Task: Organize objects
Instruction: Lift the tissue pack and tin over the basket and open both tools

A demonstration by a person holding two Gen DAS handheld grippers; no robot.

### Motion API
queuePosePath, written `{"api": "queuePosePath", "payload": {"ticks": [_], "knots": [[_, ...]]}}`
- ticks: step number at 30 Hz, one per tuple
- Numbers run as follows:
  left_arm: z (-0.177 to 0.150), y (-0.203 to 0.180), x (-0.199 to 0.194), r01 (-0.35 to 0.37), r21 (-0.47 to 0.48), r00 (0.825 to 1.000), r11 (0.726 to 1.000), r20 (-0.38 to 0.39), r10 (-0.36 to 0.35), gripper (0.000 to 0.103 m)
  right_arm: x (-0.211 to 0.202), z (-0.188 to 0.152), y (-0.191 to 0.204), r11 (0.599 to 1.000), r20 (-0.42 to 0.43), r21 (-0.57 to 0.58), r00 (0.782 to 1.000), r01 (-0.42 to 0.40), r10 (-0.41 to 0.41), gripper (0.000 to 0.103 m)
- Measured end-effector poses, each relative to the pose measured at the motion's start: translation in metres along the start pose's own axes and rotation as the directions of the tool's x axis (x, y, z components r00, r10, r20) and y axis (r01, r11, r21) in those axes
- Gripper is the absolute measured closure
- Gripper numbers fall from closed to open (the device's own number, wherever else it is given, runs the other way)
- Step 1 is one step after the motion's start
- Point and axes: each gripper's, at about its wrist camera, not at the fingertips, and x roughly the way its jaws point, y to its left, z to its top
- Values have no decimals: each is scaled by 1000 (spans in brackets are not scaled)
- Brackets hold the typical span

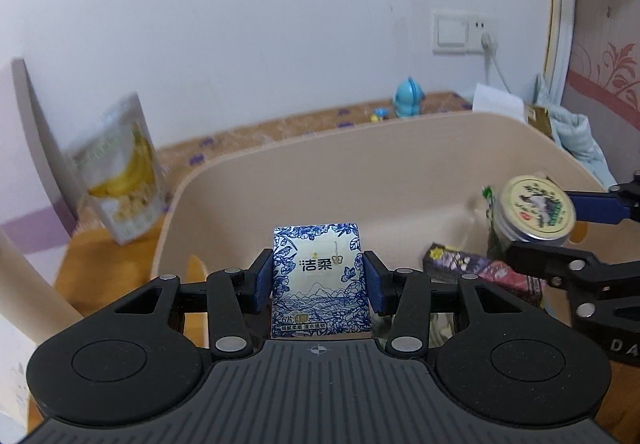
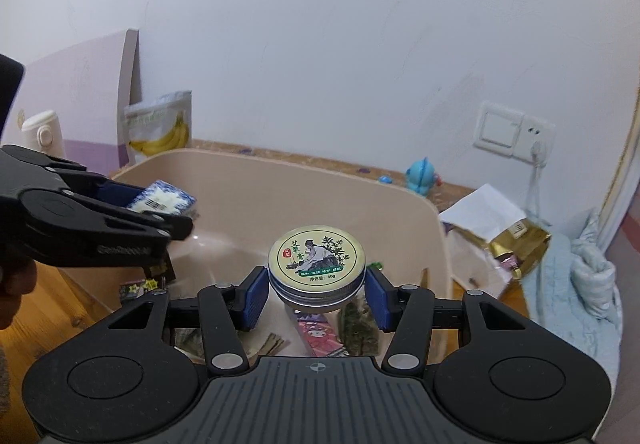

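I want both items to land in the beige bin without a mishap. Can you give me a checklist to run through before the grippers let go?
1. Left gripper clamps the tissue pack on both sides: ok.
2. Right gripper clamps the round tin: ok.
3. Both items are over the beige bin: ok.
4. Grippers are apart from each other: ok.
5. Bin floor below the tin is free: not ok, snack packets lie there.
6. Height above the bin floor: cannot tell.
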Motion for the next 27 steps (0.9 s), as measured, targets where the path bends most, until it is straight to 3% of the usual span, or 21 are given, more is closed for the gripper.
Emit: {"api": "queuePosePath", "payload": {"ticks": [5, 14, 16, 19, 21, 25, 27], "knots": [[-2, -1, 13, 13, 22, 998, 1000, -62, -11, 56, 14, -1, 2, 1000, -33, -10, 999, -23, 22, 53], [0, -1, 17, 24, 40, 994, 999, -103, -20, 55, 24, -2, 0, 999, -90, 19, 995, -42, 44, 52], [1, 0, 16, 25, 16, 995, 1000, -101, -24, 48, 25, -2, -2, 998, -103, 37, 993, -50, 54, 52], [3, 3, 12, 30, -19, 995, 999, -92, -32, 31, 24, -2, -7, 995, -93, 62, 993, -73, 79, 41], [3, 4, 9, 23, -29, 996, 999, -82, -25, 25, 23, -1, -8, 993, -89, 75, 991, -92, 99, 36], [4, 1, -3, -17, -23, 999, 1000, -42, 16, 21, 16, 1, -5, 993, -76, 66, 992, -94, 99, 25], [4, 2, -10, -25, -28, 999, 999, -24, 24, 20, 9, 2, -3, 995, -59, 64, 995, -72, 75, 10]]}}
